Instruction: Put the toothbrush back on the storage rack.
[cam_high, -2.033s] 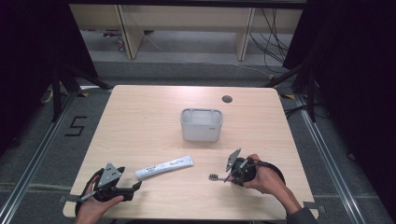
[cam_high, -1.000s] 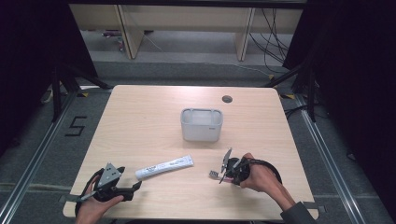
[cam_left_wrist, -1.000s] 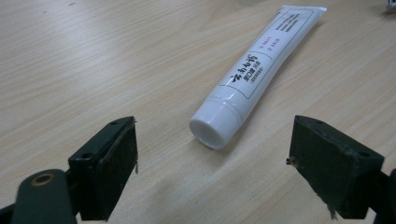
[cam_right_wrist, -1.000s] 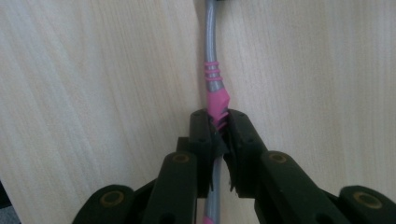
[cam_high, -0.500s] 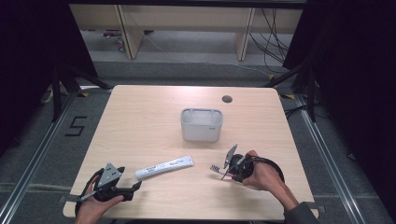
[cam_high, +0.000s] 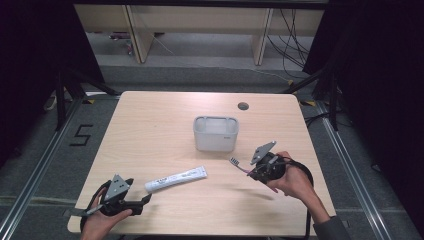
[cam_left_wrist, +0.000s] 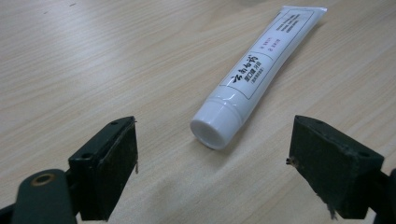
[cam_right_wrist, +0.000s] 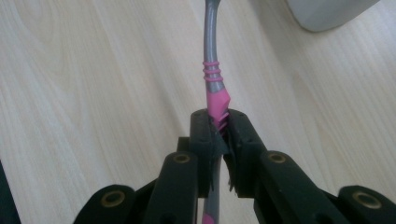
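The toothbrush (cam_right_wrist: 214, 88) is clamped by its pink-and-grey handle in the right gripper (cam_high: 261, 169), near the table's (cam_high: 150, 125) right edge, bristles toward the grey tub (cam_high: 215, 133) at the centre. The left gripper (cam_high: 146, 199), jaws spread wide, rests at the near-left corner, facing the toothpaste tube's (cam_left_wrist: 254, 74) cap.

Floor marking (cam_high: 82, 135) reads "5"; toothpaste tube (cam_left_wrist: 261, 70) print illegible

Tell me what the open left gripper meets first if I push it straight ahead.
Most likely the white cap end of the white toothpaste tube, lying on the wooden table just ahead of the left gripper, roughly centred between its open jaws.
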